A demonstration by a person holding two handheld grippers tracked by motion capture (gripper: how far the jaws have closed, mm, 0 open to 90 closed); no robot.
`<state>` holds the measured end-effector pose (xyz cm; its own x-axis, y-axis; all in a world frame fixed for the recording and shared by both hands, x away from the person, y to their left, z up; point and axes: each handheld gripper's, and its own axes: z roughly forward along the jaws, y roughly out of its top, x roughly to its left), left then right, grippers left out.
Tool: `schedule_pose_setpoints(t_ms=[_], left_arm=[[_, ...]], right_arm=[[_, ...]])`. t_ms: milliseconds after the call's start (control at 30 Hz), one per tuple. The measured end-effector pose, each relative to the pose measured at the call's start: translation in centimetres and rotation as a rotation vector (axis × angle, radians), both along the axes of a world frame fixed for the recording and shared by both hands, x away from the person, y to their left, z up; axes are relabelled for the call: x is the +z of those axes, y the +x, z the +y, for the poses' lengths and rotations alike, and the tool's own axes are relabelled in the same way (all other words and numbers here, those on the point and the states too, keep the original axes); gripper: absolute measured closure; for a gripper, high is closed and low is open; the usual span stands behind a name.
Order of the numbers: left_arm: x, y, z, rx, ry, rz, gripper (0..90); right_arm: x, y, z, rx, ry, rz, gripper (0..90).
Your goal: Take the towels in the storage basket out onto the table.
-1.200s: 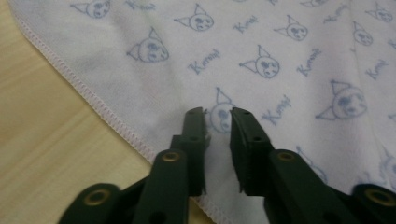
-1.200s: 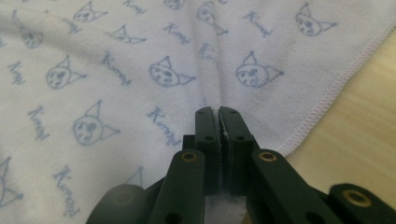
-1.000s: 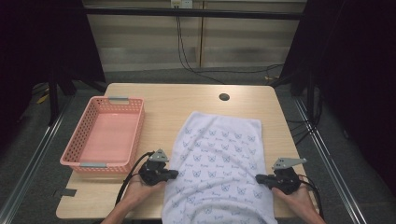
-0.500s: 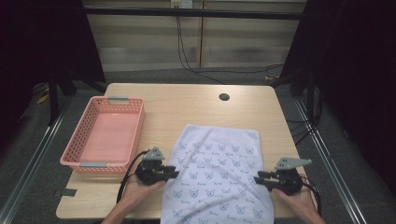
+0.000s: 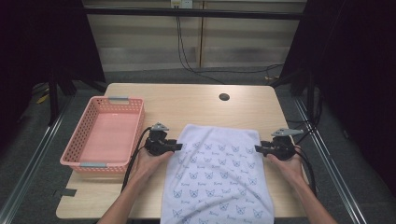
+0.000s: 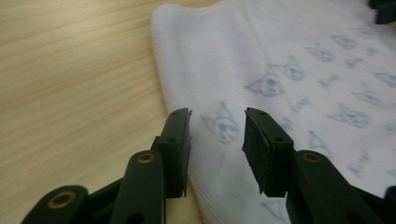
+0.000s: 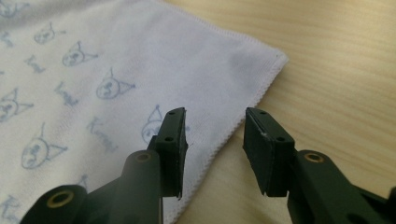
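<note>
1. A second ago my left gripper (image 5: pixel 177 146) and my right gripper (image 5: pixel 258 150) were clamped on the towel (image 5: pixel 219 177); both sets of jaws have just been opening and now stand apart, the cloth lying loose beneath them.
2. The towel's far edge has been pulled toward me, baring more tabletop (image 5: pixel 196 105) beyond it.
3. More of the towel now hangs over the near edge.

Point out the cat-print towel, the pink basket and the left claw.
cat-print towel (image 5: pixel 217 172), high view, middle of the cloth.
pink basket (image 5: pixel 77 140), high view, left wall.
left claw (image 6: pixel 217 126), left gripper view, midway between its open fingertips.
</note>
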<state>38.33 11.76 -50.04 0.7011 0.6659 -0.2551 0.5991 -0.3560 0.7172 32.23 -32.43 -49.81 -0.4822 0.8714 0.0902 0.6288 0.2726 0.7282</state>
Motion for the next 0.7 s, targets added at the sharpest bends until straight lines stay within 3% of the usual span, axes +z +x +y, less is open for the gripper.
schedule_pose_setpoints(t_ms=[167,200,267,300,367,433,467,533,633,700], left_arm=[[-0.6,0.9,-0.4,0.035,0.002,0.003,57.5],[-0.6,0.9,-0.4,0.021,0.009,0.001,59.3],[-0.6,0.9,-0.6,0.01,0.013,-0.005,74.5],[-0.5,0.8,-0.6,0.005,-0.015,-0.014,83.0],[0.6,0.2,-0.9,-0.023,-0.043,-0.051,87.0],[1.6,-0.5,-1.3,-0.055,-0.063,-0.084,87.4],[2.4,-1.4,-1.9,-0.08,-0.052,-0.123,87.4],[3.5,-2.8,-3.0,-0.15,-0.059,-0.16,87.4],[3.9,-5.1,-5.1,-0.255,-0.026,-0.192,87.3],[3.6,-6.3,-6.3,-0.303,0.03,-0.215,87.1]], right_arm=[[-0.4,0.1,0.3,0.003,-0.012,0.007,58.8],[-0.5,0.2,0.4,0.006,-0.015,0.009,58.8],[-0.8,0.2,0.5,0.002,-0.014,0.01,61.3],[-0.7,0.2,0.5,0.007,-0.009,0.014,71.2],[-0.7,0.0,0.6,0.024,-0.001,0.02,80.8],[-0.6,-0.1,0.7,0.042,-0.001,0.018,87.3],[-0.6,-0.3,0.8,0.045,0.007,0.022,87.6],[-0.5,-0.6,0.9,0.054,0.026,0.03,87.9],[-0.3,-1.4,1.0,0.072,0.045,0.04,87.9],[-0.3,-2.1,1.0,0.078,0.048,0.048,87.8]])
